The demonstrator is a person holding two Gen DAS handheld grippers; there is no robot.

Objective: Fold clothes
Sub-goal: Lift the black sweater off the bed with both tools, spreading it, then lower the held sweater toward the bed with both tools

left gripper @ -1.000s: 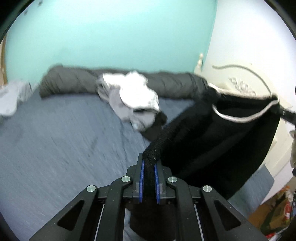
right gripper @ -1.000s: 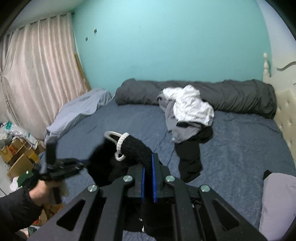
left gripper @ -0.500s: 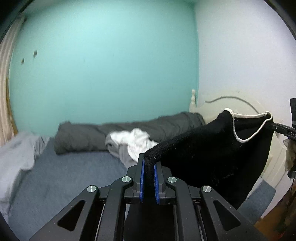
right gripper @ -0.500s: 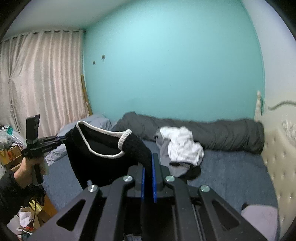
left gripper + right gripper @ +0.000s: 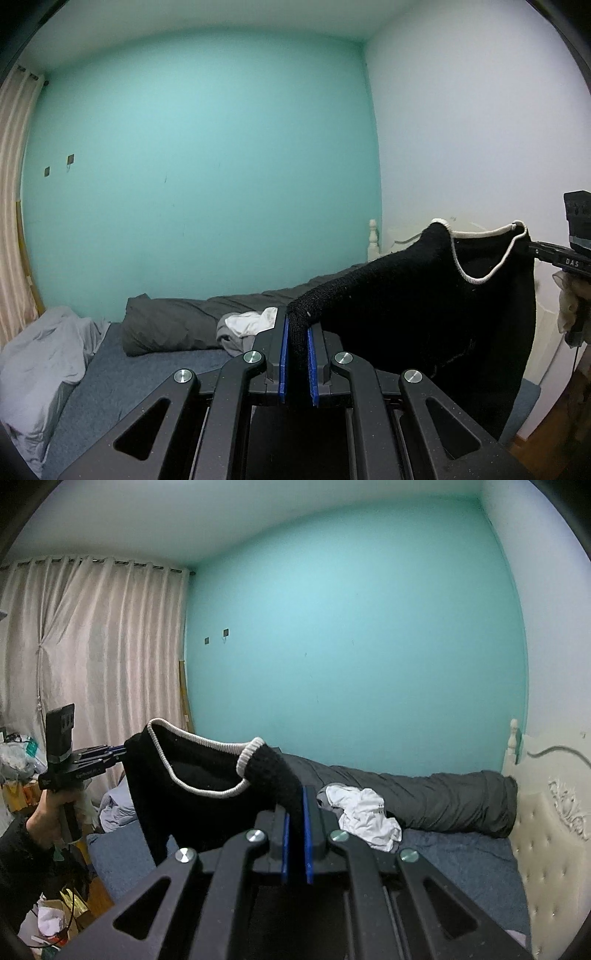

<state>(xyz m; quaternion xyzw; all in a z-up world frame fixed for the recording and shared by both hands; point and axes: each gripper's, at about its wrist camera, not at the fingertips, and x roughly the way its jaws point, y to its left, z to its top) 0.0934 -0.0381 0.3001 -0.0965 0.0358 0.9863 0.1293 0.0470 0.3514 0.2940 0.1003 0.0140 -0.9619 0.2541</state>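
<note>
A black knit sweater [image 5: 424,306] with a white-trimmed neckline hangs in the air, stretched between my two grippers above the bed. My left gripper [image 5: 296,332] is shut on one shoulder of it; the same gripper shows at the left of the right wrist view [image 5: 120,755], held by a hand. My right gripper [image 5: 294,812] is shut on the other shoulder of the sweater [image 5: 192,775], and its tip shows at the far right of the left wrist view [image 5: 532,245]. The sweater's body hangs down below the neckline.
A blue bed [image 5: 454,856] lies below, with a pile of white and grey clothes [image 5: 365,816] and a rolled dark grey duvet [image 5: 443,797] along the teal wall. A cream tufted headboard [image 5: 546,834] stands right. Light grey bedding [image 5: 40,354] lies left. Curtains [image 5: 92,646] and floor clutter [image 5: 48,915] sit beyond.
Both grippers have risen and tilted upward with the sweater, lifting it off the bed. The neckline has spread out wide between them, and the views now show mostly wall.
</note>
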